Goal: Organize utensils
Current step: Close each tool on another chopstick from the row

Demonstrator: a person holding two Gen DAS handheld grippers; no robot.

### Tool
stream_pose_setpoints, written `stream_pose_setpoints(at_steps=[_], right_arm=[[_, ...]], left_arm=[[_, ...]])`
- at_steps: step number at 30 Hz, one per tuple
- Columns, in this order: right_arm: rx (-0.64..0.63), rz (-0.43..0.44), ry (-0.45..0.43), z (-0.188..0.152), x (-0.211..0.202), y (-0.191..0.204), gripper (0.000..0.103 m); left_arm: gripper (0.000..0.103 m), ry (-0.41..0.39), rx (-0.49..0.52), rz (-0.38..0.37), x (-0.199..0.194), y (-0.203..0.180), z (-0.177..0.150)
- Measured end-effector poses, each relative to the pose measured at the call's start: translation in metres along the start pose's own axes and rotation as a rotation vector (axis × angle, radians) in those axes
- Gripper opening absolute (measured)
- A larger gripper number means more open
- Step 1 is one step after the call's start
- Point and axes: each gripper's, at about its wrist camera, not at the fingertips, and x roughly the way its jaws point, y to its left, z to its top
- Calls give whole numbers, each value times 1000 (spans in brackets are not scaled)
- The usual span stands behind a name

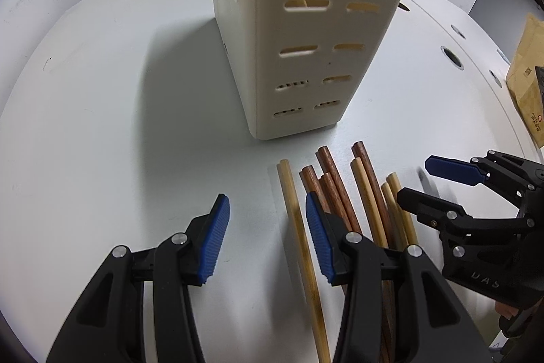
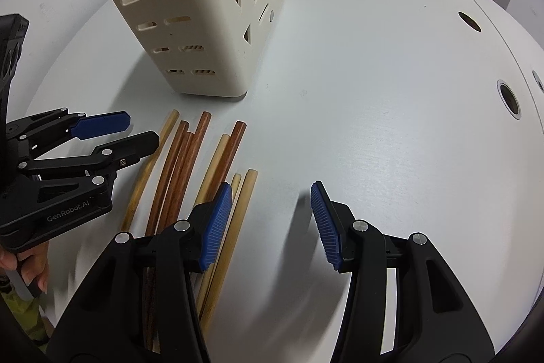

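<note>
- Nearest in the left wrist view, the left gripper [image 1: 267, 237] has its jaws apart with nothing clamped; one pale chopstick [image 1: 299, 237] lies on the table in the gap between them, not yet touched as far as I can tell.
- The right gripper [image 2: 272, 221] likewise stands apart and empty, over bare table [image 2: 391, 142] just right of the pile; its left finger hangs above the pale sticks at the pile's right edge.
- The chopsticks [image 2: 190, 165] lie loose on the table between the two grippers, dark brown and pale ones mixed, roughly parallel, far tips toward the holder.
- They look light, thin, stiff and smooth (likely to roll or pivot in a pinch). A hold near the middle of a stick, across its width, should keep it from swinging; the lone pale one at the pile's left is easiest to single out.
- Farthest, the cream slotted utensil holder [image 1: 306, 33] stands upright just beyond the tips, some sticks visible through its slots.
</note>
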Motion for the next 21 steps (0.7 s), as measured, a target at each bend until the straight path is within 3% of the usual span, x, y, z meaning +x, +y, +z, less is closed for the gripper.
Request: stream_pose_setpoints(at_steps=[14,17,21], right_arm=[[-9,-29,6,-2,3,-1,46],[-22,-43,5,-4,2,2,37],[-23,-19,0,-8,0,2,16]], left_arm=[[46,19,21,35,10,-4,3],[46,32,24,20,11,-9,5],[33,36,56,39,13,-17,7]])
